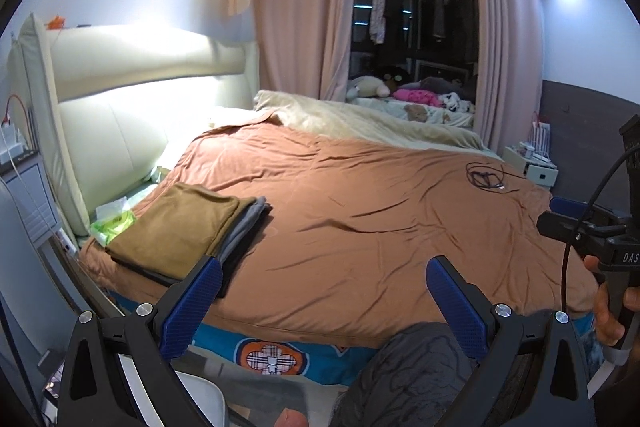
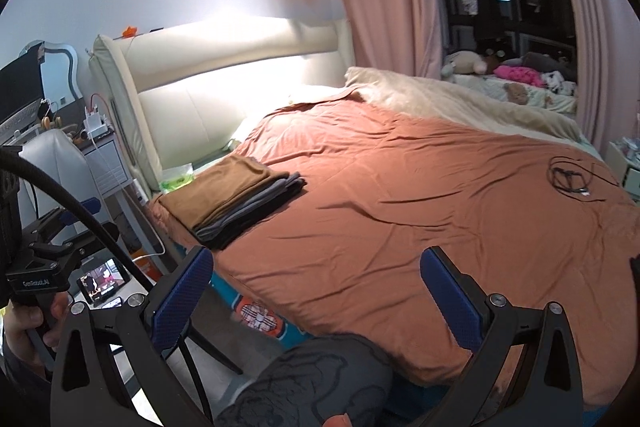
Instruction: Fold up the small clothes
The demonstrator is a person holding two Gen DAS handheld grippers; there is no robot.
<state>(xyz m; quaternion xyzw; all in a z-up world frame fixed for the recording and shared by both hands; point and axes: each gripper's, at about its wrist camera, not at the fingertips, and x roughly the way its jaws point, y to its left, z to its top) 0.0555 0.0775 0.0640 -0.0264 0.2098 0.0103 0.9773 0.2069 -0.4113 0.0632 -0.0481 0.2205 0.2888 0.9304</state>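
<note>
- A bedroom; both grippers are held up over the near edge of a bed covered by a rust-orange quilt.
- The left gripper has its jaws spread wide, with nothing between its blue pads.
- The right gripper is likewise spread wide and empty.
- A neat stack of folded clothes, tan piece on top and grey ones beneath, lies on the bed's near-left corner, close to the headboard.
- The stack probably sits at that corner to leave the middle of the quilt free as a folding surface.
- In the left view the stack is just beyond and partly behind the left finger, outside the jaws; in the right view the stack is up and left of them, apart.
- No unfolded garment shows on the quilt.
- A coiled black cable lies far right on the quilt.
- Both grippers seem to be waiting, released and ready, for the next piece.
</note>
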